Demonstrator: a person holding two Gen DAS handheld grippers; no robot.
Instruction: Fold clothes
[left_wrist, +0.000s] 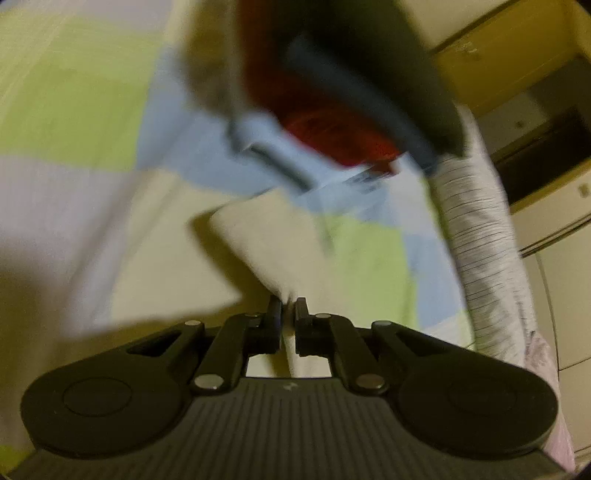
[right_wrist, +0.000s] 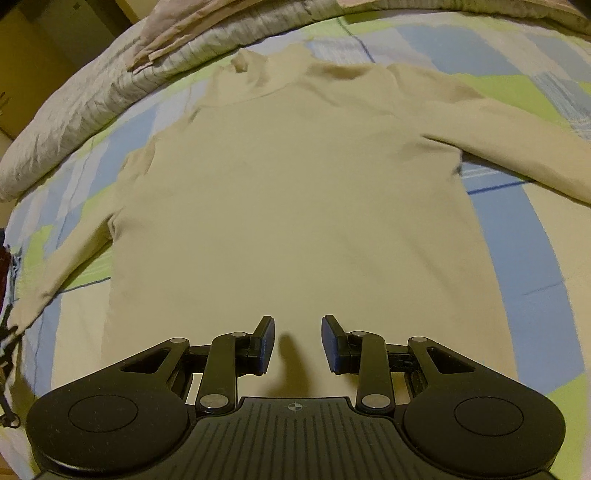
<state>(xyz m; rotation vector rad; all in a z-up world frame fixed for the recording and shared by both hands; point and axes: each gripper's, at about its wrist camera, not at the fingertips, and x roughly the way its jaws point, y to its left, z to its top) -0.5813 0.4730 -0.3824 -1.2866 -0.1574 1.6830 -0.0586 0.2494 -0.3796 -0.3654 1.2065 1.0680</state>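
Observation:
A cream long-sleeved top (right_wrist: 295, 206) lies flat on the checked bedsheet (right_wrist: 524, 243), collar away from me, both sleeves spread out to the sides. My right gripper (right_wrist: 297, 343) is open and empty, hovering over the top's lower hem at the middle. My left gripper (left_wrist: 287, 314) is shut on the end of a cream sleeve (left_wrist: 266, 247), which is lifted off the sheet; that view is blurred.
A crumpled striped quilt (right_wrist: 85, 107) runs along the far left edge of the bed and shows in the left wrist view (left_wrist: 484, 240). A blurred red and dark object (left_wrist: 332, 103) lies beyond the sleeve. Cream cupboards (left_wrist: 517, 74) stand beside the bed.

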